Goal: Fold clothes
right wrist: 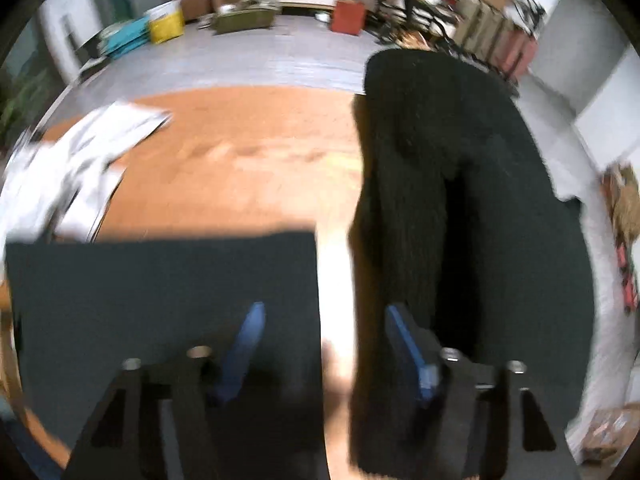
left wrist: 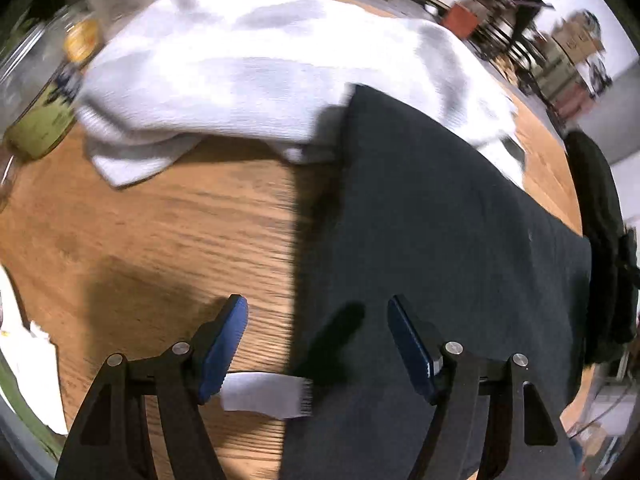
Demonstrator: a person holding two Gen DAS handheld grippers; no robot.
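Note:
A dark grey folded garment (left wrist: 440,240) lies flat on the wooden table (left wrist: 180,232), running from the middle to the lower right. Behind it spreads a rumpled white garment (left wrist: 248,60). My left gripper (left wrist: 318,318) hangs open over the dark garment's left edge, with nothing between its blue pads (left wrist: 234,328). In the right wrist view the same dark garment (right wrist: 160,300) fills the lower left, and a black heap of clothing (right wrist: 440,200) lies to the right. My right gripper (right wrist: 326,328) is open above the bare table strip between them, holding nothing.
A green bottle (left wrist: 40,128) and a yellow-topped container (left wrist: 82,40) stand at the table's left. White paper (left wrist: 28,364) lies at the near left. The black heap (left wrist: 600,240) sits at the right edge. A yellow bucket (right wrist: 166,22) and a red box (right wrist: 348,16) stand on the floor beyond.

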